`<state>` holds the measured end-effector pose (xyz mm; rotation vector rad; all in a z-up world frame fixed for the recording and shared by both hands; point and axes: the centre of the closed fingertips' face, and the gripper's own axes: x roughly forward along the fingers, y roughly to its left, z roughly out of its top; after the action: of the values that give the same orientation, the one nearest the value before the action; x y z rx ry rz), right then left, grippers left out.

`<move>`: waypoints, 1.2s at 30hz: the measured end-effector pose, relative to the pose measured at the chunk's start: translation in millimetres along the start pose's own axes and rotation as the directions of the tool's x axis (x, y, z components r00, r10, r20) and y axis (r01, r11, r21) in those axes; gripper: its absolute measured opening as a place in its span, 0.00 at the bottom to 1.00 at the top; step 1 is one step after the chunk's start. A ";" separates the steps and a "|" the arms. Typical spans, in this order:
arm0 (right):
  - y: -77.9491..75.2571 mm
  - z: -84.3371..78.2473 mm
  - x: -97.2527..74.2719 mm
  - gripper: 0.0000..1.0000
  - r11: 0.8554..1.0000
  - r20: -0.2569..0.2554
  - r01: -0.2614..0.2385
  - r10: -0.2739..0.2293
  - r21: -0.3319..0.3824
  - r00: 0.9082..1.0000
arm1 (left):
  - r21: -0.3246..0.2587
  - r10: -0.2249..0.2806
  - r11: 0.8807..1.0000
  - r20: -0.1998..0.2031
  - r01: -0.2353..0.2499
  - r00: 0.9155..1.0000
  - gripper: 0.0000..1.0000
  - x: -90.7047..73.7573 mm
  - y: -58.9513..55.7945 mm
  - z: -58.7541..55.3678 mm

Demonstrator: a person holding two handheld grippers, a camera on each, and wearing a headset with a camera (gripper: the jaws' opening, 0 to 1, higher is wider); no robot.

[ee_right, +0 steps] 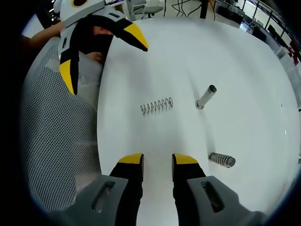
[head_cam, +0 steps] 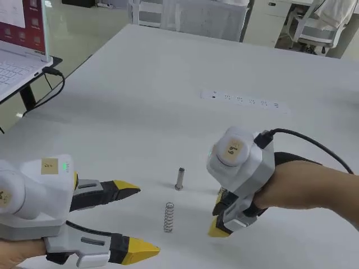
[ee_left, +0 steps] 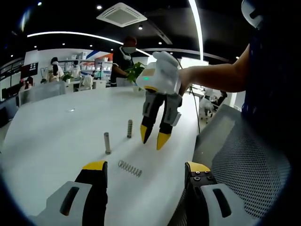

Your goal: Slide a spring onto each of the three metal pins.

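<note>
Spring (head_cam: pixel 168 217) lies lower ctr of head view, just below bare pin (head_cam: pixel 179 178). Left gripper (head_cam: pixel 148 219) jaws wide apart, right gripper (head_cam: pixel 217 221) narrowly apart, both empty. Best to pinch spring nr one end, align w/ pin.

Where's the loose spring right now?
In the head view the loose spring lies flat on the table, just nearer than the bare pin, between the left gripper and the right gripper.

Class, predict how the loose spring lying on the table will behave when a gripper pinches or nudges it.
The spring lies on its side on the smooth table, so it would probably roll. Its thin open coils likely flex if pinched.
</note>
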<state>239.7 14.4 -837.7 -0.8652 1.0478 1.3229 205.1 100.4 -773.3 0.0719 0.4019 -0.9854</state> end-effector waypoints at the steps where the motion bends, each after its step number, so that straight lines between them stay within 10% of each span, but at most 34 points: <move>1: 0.5 1.7 0.2 0.22 1.000 0.003 -0.001 0.001 0.000 1.000 | 0.001 0.000 1.000 -0.003 0.000 1.000 0.62 -0.1 0.2 -0.6; 25: 15.5 51.6 28.0 0.32 0.994 0.057 -0.018 0.011 0.112 0.998 | -0.004 0.012 1.000 0.003 -0.012 1.000 0.61 -5.9 2.4 -3.6; 36: 7.8 60.4 39.8 0.36 0.955 0.065 0.017 -0.038 0.295 0.997 | -0.001 0.014 1.000 0.002 -0.014 1.000 0.61 -7.5 2.9 -4.2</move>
<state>236.4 85.0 -855.2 -0.6029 1.1392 1.1289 202.6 109.1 -774.8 0.0724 0.3995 -0.9717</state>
